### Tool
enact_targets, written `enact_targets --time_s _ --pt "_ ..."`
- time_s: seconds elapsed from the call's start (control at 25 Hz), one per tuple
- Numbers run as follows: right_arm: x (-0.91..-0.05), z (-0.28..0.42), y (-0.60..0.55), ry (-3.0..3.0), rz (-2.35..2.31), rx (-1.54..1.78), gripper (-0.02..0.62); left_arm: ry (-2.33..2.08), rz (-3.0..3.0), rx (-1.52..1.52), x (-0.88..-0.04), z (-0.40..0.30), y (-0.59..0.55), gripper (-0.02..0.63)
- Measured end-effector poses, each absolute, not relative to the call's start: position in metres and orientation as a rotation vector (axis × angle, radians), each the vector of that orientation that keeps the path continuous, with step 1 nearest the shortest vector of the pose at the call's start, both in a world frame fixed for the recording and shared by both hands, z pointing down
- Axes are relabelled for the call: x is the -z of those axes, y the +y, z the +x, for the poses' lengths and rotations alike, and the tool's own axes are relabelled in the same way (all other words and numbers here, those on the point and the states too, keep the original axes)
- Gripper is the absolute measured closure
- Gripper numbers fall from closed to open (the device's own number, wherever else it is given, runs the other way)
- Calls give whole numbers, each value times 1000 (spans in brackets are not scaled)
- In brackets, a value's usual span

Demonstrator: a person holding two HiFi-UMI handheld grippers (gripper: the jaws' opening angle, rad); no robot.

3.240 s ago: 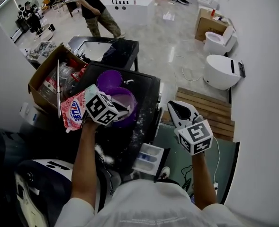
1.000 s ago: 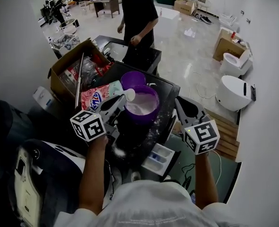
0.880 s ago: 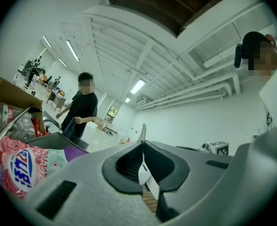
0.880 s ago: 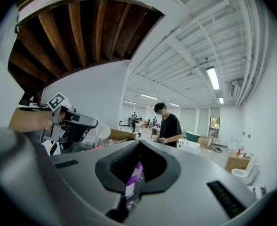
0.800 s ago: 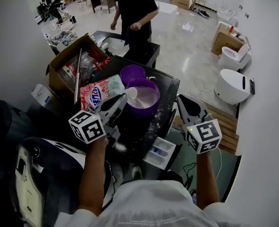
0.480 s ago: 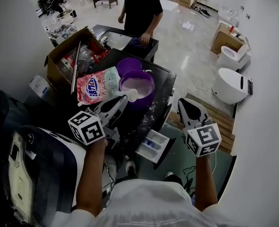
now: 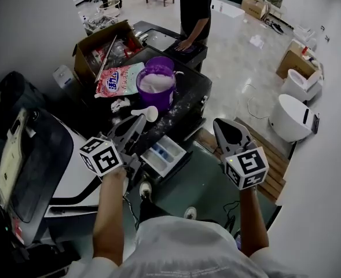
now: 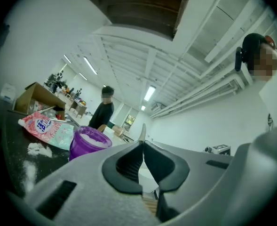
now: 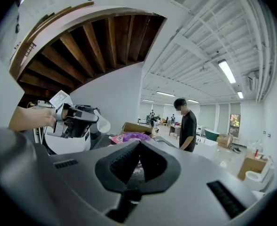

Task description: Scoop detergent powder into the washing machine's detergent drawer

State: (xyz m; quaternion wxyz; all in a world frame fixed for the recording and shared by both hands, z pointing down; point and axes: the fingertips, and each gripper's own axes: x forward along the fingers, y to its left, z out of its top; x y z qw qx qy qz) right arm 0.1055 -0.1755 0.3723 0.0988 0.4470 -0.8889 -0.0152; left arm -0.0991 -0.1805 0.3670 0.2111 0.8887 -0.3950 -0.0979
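One scoop: white, handle pinched in the left gripper, bowl out past the tips, above the counter edge, between the tub and the drawer; can't tell whether it is loaded
Left fingers: pressed together on the thin scoop handle, which shows as an edge sticking up between the pads in the left gripper view
Detergent drawer: pulled open from the machine front, compartments showing, just below and right of the scoop
Purple tub: upright on the counter, white powder inside, beyond the scoop
Detergent bag: lying flat, left of the tub, touching or just beside it
Spilled powder: white dusting on the dark counter around the tub
Right gripper: fingers closed on each other, nothing between them, held in the air well right of the drawer
Bystander: standing at the far unit, apart from the work
Step (judged): carrying the scoop from tub to drawer
Next move (judged): lower the bowl over an open compartment, then roll the wrist to tip; keep it level until then, counter edge is close
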Motion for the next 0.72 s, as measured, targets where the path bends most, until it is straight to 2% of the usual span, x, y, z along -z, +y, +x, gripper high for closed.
enact_targets --time_s 0.48,0.72 --pt "-405 103 -131 -2709 1145 -87 589 -1289 2358 164 -403 -102 -112 591" --pt "-425 81 -129 -2682 1112 -153 589 -1270 2423 -92 -447 -96 -113 591"
